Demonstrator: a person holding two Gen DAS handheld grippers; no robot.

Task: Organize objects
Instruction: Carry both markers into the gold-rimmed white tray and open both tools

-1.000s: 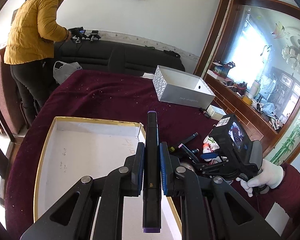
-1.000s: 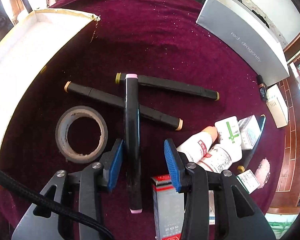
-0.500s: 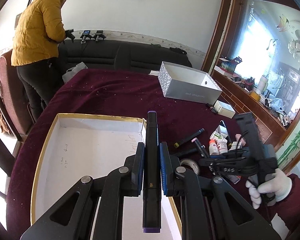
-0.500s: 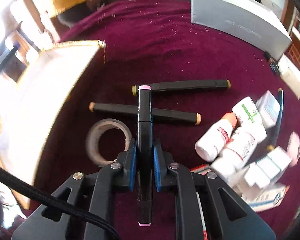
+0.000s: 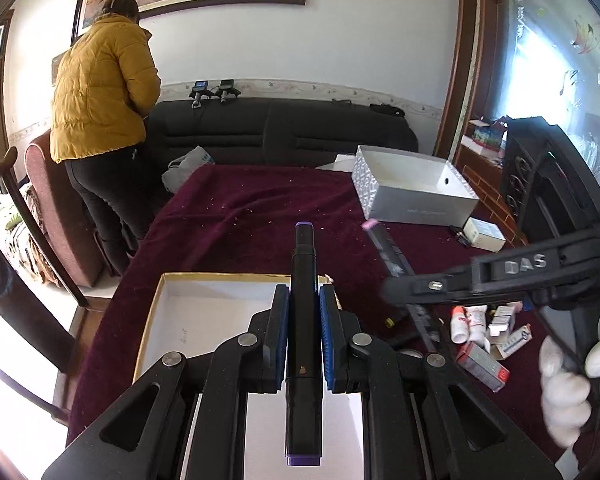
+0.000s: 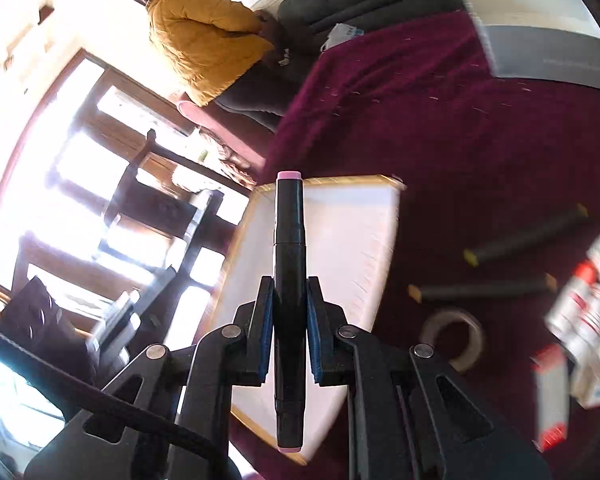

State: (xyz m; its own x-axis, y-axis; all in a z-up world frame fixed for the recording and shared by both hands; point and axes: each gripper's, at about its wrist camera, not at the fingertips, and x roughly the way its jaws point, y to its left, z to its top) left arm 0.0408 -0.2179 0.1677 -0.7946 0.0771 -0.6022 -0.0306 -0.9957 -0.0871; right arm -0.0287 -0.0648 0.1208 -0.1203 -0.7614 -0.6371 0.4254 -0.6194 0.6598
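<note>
Lifted clear of the maroon velvet tablecloth (image 5: 260, 216) since a second earlier, the right gripper (image 6: 288, 312) had just closed its blue pads on a black marker with pink end caps (image 6: 288, 280) and carried it up over the shallow white gold-rimmed box (image 6: 364, 208). Its jaws stood pressed together on the barrel, the marker lying along the fingers with both caps showing. The left gripper (image 5: 303, 336) hung above the same box (image 5: 204, 300), its jaws pinching a black marker with purple end caps (image 5: 303, 320) in like fashion. A white-gloved hand (image 5: 572, 384) worked the right tool's handle.

By the look of it the sorting had scarcely begun: the box's white floor showed bare where it could be seen, with neither marker yet set down. Two more black markers with yellowish caps (image 6: 524, 240), a grey roll of tape (image 6: 452, 336) and a heap of small bottles and cartons (image 5: 488, 328) lay on the cloth. Behind, a person in a mustard padded jacket (image 5: 100, 88) bent over the dark sofa (image 5: 284, 128).
</note>
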